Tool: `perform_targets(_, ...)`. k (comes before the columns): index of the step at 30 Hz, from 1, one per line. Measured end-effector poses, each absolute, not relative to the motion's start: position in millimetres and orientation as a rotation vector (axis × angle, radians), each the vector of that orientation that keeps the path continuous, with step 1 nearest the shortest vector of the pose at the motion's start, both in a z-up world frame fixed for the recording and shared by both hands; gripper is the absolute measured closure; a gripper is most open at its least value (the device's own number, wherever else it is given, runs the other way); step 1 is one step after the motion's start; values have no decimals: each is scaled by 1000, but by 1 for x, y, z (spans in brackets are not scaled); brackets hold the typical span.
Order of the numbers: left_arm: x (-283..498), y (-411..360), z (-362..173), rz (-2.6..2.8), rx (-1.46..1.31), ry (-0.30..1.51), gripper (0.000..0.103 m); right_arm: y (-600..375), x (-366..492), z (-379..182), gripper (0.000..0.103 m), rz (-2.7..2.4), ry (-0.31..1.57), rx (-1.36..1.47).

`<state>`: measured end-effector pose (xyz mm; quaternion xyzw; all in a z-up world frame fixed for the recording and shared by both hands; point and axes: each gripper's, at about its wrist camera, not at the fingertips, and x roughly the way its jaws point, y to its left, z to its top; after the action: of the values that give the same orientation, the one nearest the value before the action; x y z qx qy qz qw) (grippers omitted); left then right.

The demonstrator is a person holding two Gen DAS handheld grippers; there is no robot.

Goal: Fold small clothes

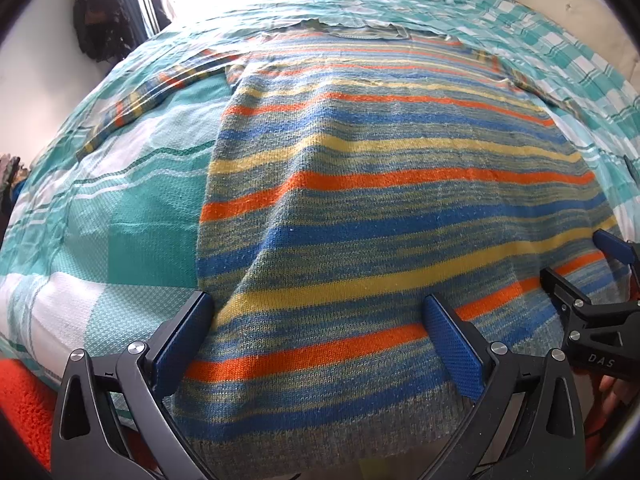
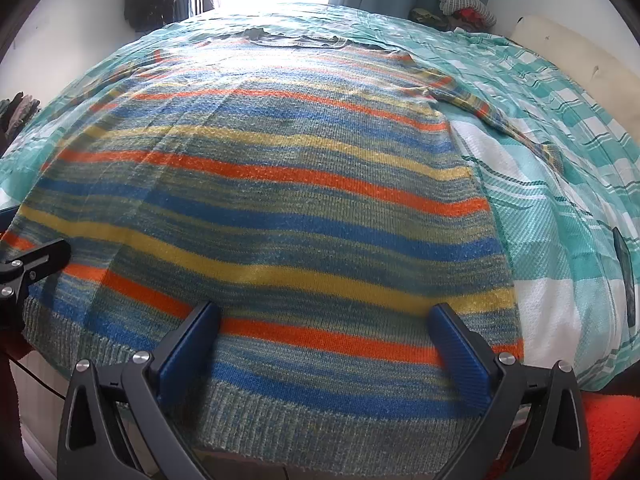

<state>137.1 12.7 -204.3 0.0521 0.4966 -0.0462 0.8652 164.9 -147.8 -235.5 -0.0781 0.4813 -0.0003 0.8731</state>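
Observation:
A knitted sweater (image 1: 380,184) with orange, blue, yellow and grey-green stripes lies spread flat on the bed, hem toward me, collar at the far end; it also fills the right wrist view (image 2: 272,200). Its left sleeve (image 1: 148,96) stretches out to the left and its right sleeve (image 2: 500,120) to the right. My left gripper (image 1: 320,312) is open, its fingers straddling the hem's left corner. My right gripper (image 2: 324,320) is open over the hem's right part. The right gripper also shows at the left wrist view's right edge (image 1: 576,264).
The bed is covered by a teal and white checked sheet (image 1: 120,208). An orange fuzzy blanket (image 2: 612,432) lies at the near edge. Clothes hang at the far left wall (image 1: 100,12), and a pile of clothes (image 2: 460,8) sits by the curtain. A dark flat object (image 2: 624,272) lies on the sheet at right.

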Motion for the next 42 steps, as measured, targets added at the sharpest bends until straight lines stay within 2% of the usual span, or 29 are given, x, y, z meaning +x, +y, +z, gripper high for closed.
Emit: perform_targets(42, 134, 4, -205, -100, 189, 1024, 0, -147, 165, -237, 0, -5, 1017, -167)
